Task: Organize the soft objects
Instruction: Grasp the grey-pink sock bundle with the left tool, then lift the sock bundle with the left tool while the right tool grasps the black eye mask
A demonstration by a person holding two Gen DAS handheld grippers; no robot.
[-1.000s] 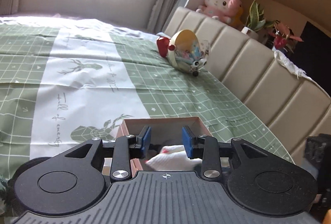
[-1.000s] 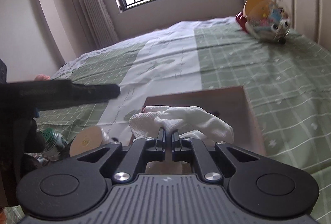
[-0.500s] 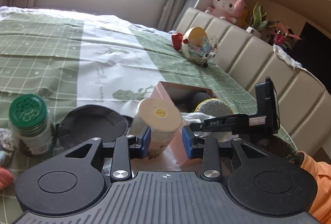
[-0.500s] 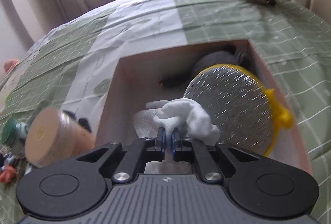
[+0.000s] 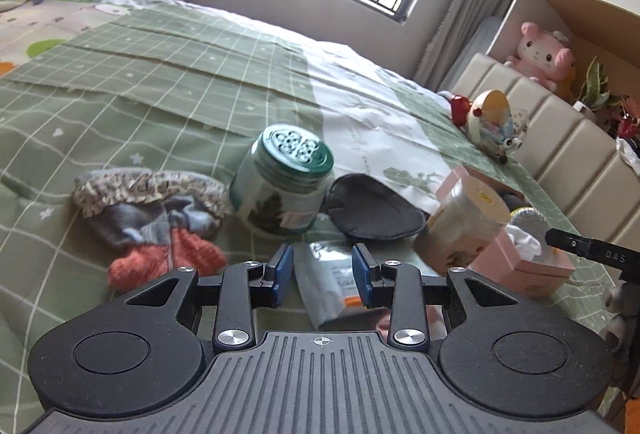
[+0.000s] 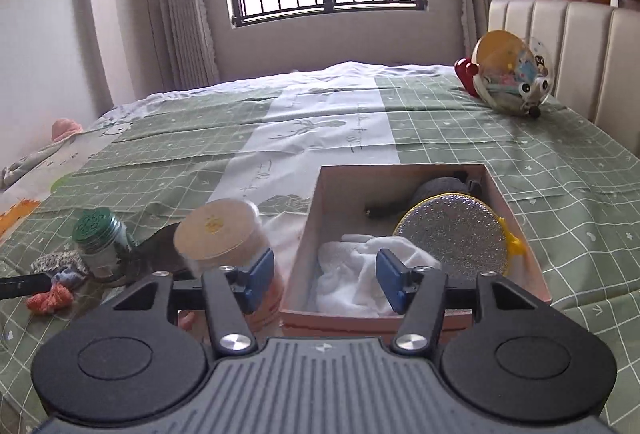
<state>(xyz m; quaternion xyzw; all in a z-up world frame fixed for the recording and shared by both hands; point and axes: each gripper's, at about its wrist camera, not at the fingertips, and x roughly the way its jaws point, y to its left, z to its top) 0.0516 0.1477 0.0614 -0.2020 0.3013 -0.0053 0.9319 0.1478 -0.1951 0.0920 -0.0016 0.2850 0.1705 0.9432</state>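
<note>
My right gripper (image 6: pixel 326 282) hovers over the near end of the pink box (image 6: pixel 400 167) with its jaws opening. The white cloth (image 6: pixel 352 278) lies loose in the box below them, touched by neither pad. A round silver and yellow pad (image 6: pixel 452 242) and a dark grey soft item (image 6: pixel 440 187) also lie in the box. My left gripper (image 5: pixel 323 276) is open, low over a plastic packet (image 5: pixel 326 284) on the bed. A grey and orange knitted sock (image 5: pixel 160 218) lies to its left, a dark round pad (image 5: pixel 372 205) just beyond.
A green-lidded glass jar (image 5: pixel 284 185) and a tan-lidded tub (image 5: pixel 464 222) stand between the loose items and the box. A round toy (image 5: pixel 492 125) leans by the padded headboard (image 5: pixel 560 153), with a pink plush (image 5: pixel 540 53) on the shelf above. The green checked bedspread (image 5: pixel 160 85) stretches toward the window.
My right gripper has let go of the white cloth inside the box, opened and drawn back. My left gripper has swung left, away from the box, to the loose items on the bed.
</note>
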